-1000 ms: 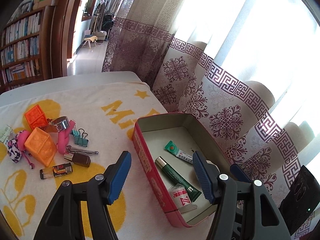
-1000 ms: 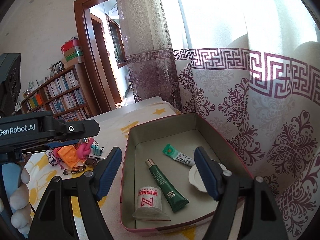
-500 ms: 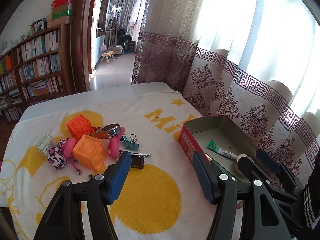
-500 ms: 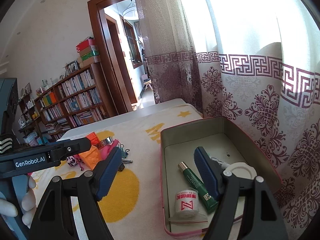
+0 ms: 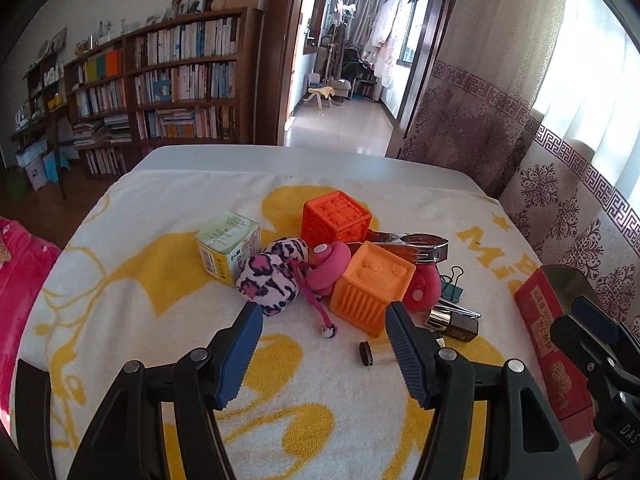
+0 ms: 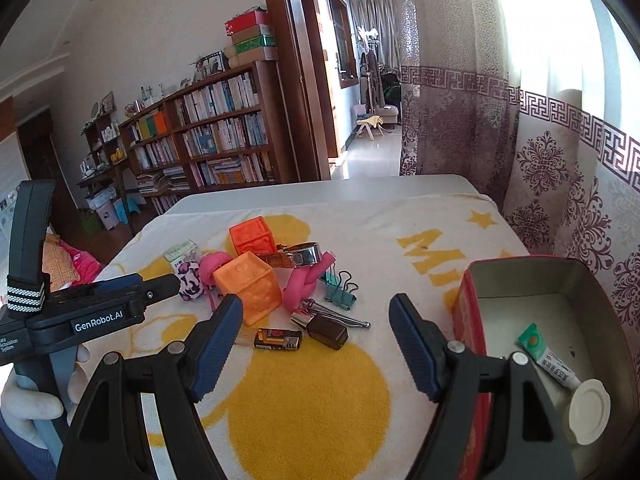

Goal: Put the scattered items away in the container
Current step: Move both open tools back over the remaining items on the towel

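I read left gripper (image 5: 324, 354) wide, empty, above the towel (image 5: 160, 312), right gripper (image 6: 316, 346) wide, empty, red tin (image 6: 472, 320) at right table edge, grey inside, holding tube (image 6: 548, 362), white lid (image 6: 590, 410), orange cube (image 5: 372, 286) among scattered items.

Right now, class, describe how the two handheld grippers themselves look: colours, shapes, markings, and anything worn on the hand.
Both the left gripper and right gripper have black angular frames with silver screws and ribbed dark-blue finger pads. The right wrist view shows white "GenRobot.AI" lettering on the left gripper's body, a black-and-white striped strap, a grey-blue handle, and a white glove on the hand.
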Available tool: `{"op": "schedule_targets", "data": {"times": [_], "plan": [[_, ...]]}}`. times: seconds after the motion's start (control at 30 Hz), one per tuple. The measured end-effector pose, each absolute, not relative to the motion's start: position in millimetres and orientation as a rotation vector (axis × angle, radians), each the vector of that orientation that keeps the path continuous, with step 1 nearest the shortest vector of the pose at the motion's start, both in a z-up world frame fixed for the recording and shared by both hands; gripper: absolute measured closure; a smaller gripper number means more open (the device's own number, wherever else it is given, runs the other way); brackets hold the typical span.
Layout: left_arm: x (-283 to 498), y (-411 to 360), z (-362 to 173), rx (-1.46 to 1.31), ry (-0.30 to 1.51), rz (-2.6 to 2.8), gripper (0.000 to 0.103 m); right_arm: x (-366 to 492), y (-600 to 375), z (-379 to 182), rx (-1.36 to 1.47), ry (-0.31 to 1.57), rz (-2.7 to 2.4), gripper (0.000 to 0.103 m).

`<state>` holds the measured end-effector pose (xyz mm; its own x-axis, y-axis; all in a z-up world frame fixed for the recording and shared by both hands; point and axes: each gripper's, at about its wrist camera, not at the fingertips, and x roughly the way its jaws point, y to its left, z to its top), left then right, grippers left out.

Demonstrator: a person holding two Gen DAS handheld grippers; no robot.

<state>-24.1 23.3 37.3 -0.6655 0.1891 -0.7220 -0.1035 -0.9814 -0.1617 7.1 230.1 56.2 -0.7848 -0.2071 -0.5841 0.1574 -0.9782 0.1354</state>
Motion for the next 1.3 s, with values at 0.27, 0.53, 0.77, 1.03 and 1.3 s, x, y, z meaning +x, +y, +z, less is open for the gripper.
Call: {"op": "schedule_targets", "data": {"times": [0.27,0.53,0.77,1.03,1.3], "plan": [[-33,9,22,-1.253,-0.195,2.723,0.038,-23,218,32,0.924,-0.094,-2.786,0.024],[-46,-8,2,-1.342,-0.242,2.744,0.038,-24,222,6,1.025,-0.091,-2.727,0.024],[-51,-21,-2,-1.365,-0.308,2.756,0.038,-25,223,2,1.049,-0.117,-2.72,0.024],[-52,-25,-3,-1.363,-0.327,2.767,0.038,-27,227,0,1.054,-0.12,-2.742,0.024],[-53,-26,-7,-1.393,-0.347,2.741,0.038,-29,238,0,1.064,-0.152,-2.772,0.024]]}}
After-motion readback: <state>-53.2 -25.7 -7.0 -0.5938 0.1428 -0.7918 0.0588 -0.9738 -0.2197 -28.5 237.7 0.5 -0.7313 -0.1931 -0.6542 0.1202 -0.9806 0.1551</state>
